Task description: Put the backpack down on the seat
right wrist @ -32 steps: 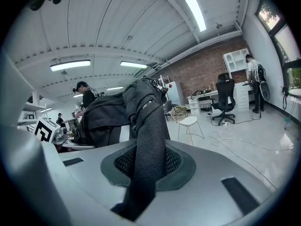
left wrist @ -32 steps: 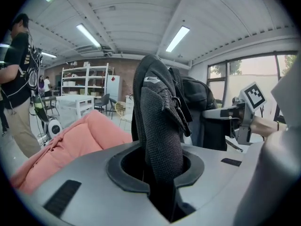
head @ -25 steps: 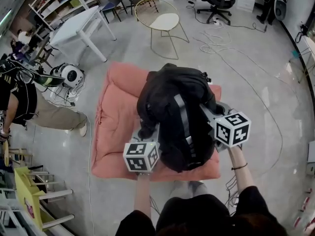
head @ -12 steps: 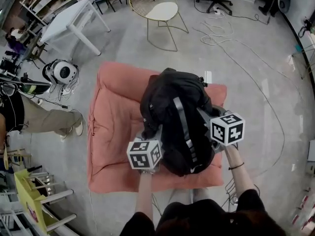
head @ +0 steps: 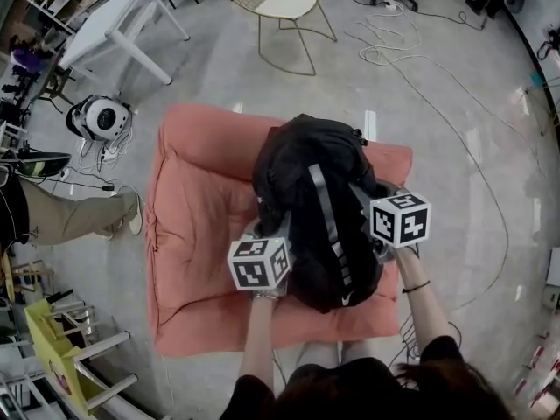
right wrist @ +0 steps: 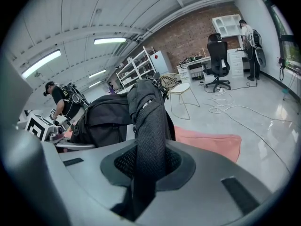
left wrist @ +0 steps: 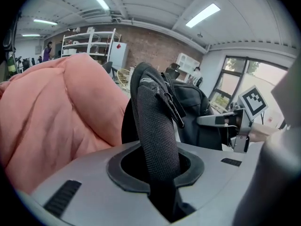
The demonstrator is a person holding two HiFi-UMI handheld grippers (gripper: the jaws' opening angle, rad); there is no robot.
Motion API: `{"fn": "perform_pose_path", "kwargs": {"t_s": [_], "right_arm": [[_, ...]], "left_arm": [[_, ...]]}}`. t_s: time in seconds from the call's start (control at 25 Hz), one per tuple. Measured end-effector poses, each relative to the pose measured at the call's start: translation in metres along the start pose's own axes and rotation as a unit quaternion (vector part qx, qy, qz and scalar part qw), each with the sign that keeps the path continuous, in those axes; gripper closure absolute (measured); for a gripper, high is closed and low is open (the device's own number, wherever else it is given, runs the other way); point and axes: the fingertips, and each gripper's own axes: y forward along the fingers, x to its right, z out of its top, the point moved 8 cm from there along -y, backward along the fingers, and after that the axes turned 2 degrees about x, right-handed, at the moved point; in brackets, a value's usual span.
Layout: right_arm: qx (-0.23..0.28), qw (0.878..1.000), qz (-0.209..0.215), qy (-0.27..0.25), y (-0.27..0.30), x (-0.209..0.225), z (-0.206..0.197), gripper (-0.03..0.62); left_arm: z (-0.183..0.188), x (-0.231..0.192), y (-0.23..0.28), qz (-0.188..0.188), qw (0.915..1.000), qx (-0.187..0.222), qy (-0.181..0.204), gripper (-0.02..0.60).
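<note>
A black backpack (head: 315,208) hangs over the salmon-pink cushion seat (head: 197,234) on the floor, straps toward me. My left gripper (head: 267,234) sits at the bag's left side, shut on a black mesh shoulder strap (left wrist: 157,135) that runs up between its jaws. At the bag's right side my right gripper (head: 378,221) is shut on the other shoulder strap (right wrist: 148,140). In the left gripper view the pink seat (left wrist: 61,107) bulges close on the left. In the right gripper view the backpack (right wrist: 108,119) body shows at the left, the seat (right wrist: 207,142) behind it.
A gold wire chair (head: 284,7) and a white table (head: 109,24) stand beyond the seat. A white round device (head: 98,118) with cables lies at the left, beside a person's leg (head: 74,217). White cables (head: 411,59) trail over the floor at the right. A yellow chair (head: 52,348) stands lower left.
The backpack and both grippers have come lower and nearer over the pink seat. The view has shifted, so the seat fills more of the frame. Both grips are unchanged.
</note>
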Motion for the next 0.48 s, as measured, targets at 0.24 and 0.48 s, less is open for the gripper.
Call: {"fn": "perform_pose_path", "kwargs": {"t_s": [0.24,0.48], "right_arm": [[-0.014,1.000,-0.012,0.006,0.029,0.016,-0.001,0.533],[-0.027,0.999,-0.028,0.007,0.050,0.026,0.001,0.531]], "left_arm": [[0.002,-0.014,0.027,0.001,0.9999,-0.010,-0.007,0.494],[0.006,-0.027,0.045,0.006,0.9996,-0.021,-0.020,0.489]]}}
